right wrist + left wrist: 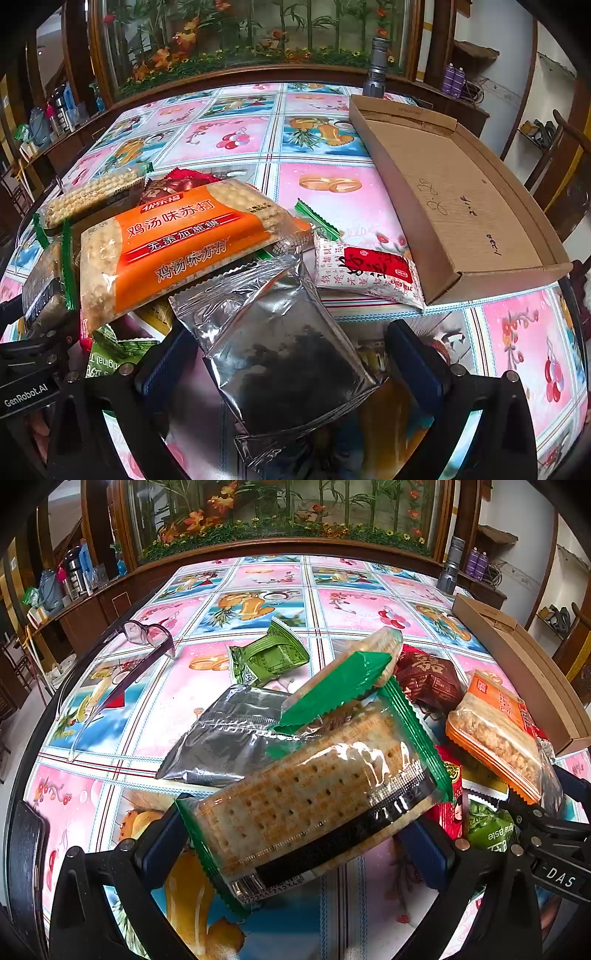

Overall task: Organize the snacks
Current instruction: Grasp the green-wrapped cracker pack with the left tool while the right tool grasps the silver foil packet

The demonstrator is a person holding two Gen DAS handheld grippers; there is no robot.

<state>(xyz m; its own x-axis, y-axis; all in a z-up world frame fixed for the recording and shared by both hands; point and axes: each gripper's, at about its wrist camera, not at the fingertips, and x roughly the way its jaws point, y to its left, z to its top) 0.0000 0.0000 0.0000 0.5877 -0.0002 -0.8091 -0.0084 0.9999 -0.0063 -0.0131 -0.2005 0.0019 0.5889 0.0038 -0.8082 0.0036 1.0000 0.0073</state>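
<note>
Snacks heaped at the table's point(314, 122) near edge.
Left gripper point(299, 843) spread around the cracker pack point(314, 797); right gripper point(291, 363) spread around the silver pouch point(280, 347).

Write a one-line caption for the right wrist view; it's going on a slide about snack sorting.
Open right tool straddles a silver foil packet beside an orange cracker pack and an empty cardboard tray.

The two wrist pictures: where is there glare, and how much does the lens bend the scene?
Left wrist view: bright glare streaks on the clear wrap of the cracker pack; the table edge curves strongly and the corners go black. Right wrist view: the silver pouch reflects light in patches, the cardboard box looks bowed, and the print on the orange pack stays sharp.
</note>
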